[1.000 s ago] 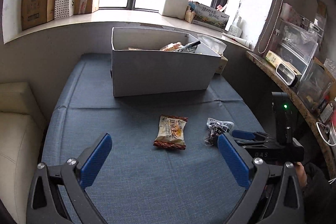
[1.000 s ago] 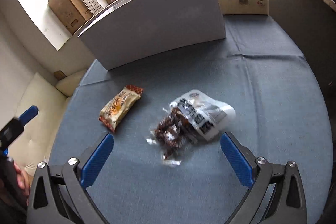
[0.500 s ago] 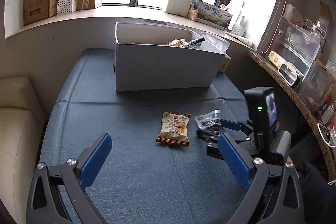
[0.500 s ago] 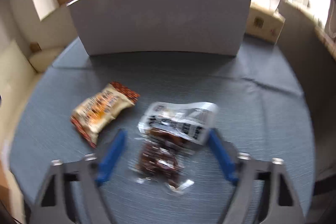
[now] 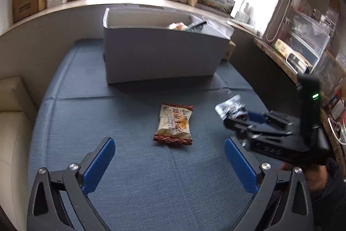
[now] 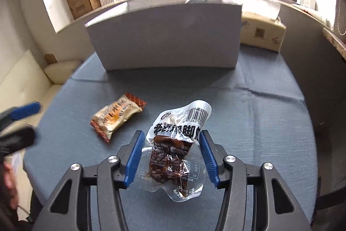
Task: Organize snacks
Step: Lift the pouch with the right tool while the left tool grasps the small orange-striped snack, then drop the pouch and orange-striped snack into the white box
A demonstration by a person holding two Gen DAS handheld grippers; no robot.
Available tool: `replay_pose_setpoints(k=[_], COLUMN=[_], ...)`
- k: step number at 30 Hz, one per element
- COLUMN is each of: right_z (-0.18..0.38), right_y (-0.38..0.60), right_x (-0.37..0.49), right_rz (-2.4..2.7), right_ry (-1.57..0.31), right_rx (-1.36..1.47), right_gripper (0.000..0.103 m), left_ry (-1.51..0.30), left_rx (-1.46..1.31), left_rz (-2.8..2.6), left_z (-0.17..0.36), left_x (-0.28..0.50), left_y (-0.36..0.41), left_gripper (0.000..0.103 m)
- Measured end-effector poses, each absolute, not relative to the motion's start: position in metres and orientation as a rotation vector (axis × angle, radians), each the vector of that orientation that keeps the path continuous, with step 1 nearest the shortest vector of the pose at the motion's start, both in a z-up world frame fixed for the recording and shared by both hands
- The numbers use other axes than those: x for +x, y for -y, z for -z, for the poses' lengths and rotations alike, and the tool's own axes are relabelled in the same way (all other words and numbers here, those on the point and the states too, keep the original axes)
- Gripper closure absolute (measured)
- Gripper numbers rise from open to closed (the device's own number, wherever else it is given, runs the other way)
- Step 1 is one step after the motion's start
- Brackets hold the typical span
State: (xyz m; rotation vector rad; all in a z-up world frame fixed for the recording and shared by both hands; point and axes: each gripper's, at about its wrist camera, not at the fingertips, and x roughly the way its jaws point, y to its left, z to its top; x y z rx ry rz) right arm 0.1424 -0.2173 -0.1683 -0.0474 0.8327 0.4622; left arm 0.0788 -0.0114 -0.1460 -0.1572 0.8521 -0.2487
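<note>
1. Two snack packs are out of the box: clear pouch w/ dark contents (image 6: 173, 151) and tan wrapper snack (image 5: 174, 123).
2. Clear pouch sits between the right gripper (image 6: 170, 157) pads, looks lifted off the blue cloth (image 6: 259, 122) in left wrist view. Jaws have just been closing w/ the pouch between them; both pads seem to press its sides, so I read it as clamped on the pouch. Pouch long axis runs away from the gripper, printed end fwd, toward the box.
3. Tan wrapper snack lies flat on the cloth, straight ahead of the left gripper (image 5: 169, 162), centred between its pads but apart from them. Long axis roughly along the gripper's pointing line, so the pads would close across its short width. Left gripper jaws are wide apart, nothing in them.
4. White box (image 5: 160, 53) stands beyond both snacks, open top, some packs already visible inside at its right end.
5. Key relation: box is dead ahead and higher than the held pouch; judged next move = raise pouch over the near wall, then drop. Left hand is nearer the tan snack, right is busy.
6. Risk: floppy pouch may slip or catch the box rim.
</note>
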Motion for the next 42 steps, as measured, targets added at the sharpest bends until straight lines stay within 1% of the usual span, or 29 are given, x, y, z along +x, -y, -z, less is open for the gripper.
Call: replay_pose_setpoints(k=[6, 12, 15, 17, 19, 23, 34, 42], right_z=[0.140, 0.129, 0.130, 0.131, 0.132, 0.134, 0.130, 0.119], right_y=[0.256, 0.273, 0.278, 0.280, 0.278, 0.271, 0.252, 0.236], right_x=[0.119, 0.107, 0.108, 0.106, 0.106, 0.105, 0.104, 0.095], right_rz=[-0.439, -0.424, -0.425, -0.429, -0.434, -0.448, -0.497, -0.539], right_ry=[-0.776, -0.755, -0.760, -0.764, -0.765, -0.765, -0.759, -0.734], right_rx=[0.032, 0.065, 0.082, 0.092, 0.090, 0.090, 0.066, 0.044], right_gripper=[0.047, 0.046, 0.046, 0.046, 0.046, 0.046, 0.046, 0.046], left_ry=[-0.969, -1.027, -1.010, -0.987, -0.979, -0.985, -0.749, -0.682], left_rx=[-0.136, -0.035, -0.026, 0.015, 0.046, -0.069, -0.109, -0.137], left_rz=[0.243, 0.173, 0.192, 0.197, 0.163, 0.225, 0.250, 0.213], left_z=[0.182, 0.201, 0.202, 0.200, 0.198, 0.192, 0.108, 0.074], left_x=[0.123, 0.152, 0.154, 0.151, 0.150, 0.146, 0.080, 0.043], left_y=[0.031, 0.048, 0.050, 0.054, 0.055, 0.042, 0.023, 0.009], left_gripper=[0.000, 0.001, 0.002, 0.020, 0.051, 0.051, 0.051, 0.050])
